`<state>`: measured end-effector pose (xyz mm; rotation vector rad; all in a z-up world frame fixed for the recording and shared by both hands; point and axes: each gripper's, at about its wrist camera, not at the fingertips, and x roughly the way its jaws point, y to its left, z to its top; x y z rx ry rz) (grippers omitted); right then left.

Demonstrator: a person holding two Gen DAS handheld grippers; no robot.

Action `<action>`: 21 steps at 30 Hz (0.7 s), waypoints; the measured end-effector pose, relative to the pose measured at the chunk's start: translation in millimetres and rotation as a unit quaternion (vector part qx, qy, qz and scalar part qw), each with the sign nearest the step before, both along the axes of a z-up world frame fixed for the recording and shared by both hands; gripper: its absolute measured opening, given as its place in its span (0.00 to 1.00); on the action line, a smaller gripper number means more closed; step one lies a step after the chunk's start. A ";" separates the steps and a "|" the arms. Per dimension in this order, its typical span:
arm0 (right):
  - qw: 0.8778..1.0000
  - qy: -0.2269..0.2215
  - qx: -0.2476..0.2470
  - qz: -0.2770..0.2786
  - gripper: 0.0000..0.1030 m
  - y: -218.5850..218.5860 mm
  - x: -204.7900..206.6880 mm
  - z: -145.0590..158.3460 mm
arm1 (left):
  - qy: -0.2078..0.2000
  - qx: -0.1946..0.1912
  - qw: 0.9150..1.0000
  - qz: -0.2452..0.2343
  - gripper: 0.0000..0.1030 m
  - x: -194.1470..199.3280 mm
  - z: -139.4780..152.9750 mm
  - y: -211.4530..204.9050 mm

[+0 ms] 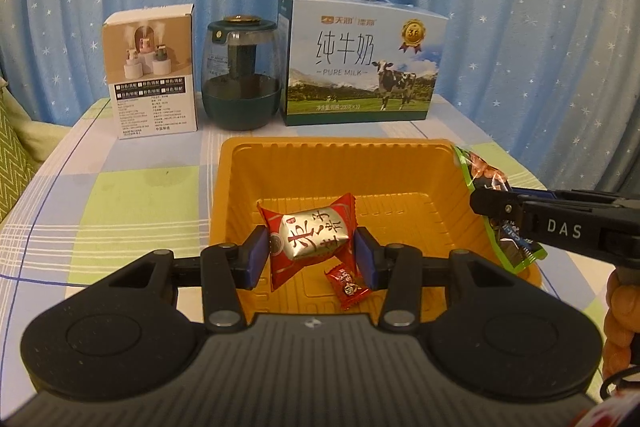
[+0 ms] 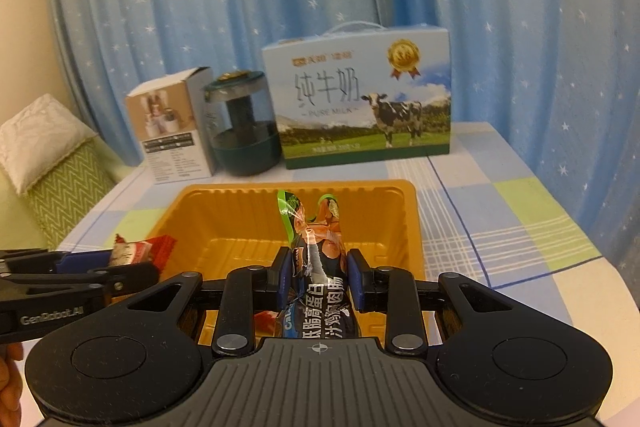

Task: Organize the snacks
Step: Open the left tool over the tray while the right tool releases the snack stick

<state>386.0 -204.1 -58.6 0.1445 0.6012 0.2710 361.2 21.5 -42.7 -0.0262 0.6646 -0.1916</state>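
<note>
checked tablecloth (image 1: 120,211) carries orange tray (image 1: 236,195), milk carton (image 1: 360,67), jar (image 1: 240,83), small box (image 1: 154,75).

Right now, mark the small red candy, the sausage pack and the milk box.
small red candy (image 1: 347,286), left wrist view, wrapper middle
sausage pack (image 2: 320,259), right wrist view, clear midsection
milk box (image 1: 362,63), left wrist view, front face

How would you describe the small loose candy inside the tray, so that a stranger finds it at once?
Find the orange tray in front of the milk box. On its floor, near the front edge, lies a small red candy. Unlike the bigger red-and-silver snack above it, no gripper holds it.
</note>
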 end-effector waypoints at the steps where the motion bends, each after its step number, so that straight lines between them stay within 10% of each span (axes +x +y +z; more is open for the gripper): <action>1: 1.000 0.002 -0.001 0.000 0.29 -0.1 2.9 -1.9 | 0.002 0.001 1.000 0.000 0.41 0.9 -1.6 -0.1; 21: 1.000 0.015 0.000 0.004 0.29 6.5 10.8 -12.0 | 0.006 0.007 1.000 0.003 0.46 4.8 -7.6 2.1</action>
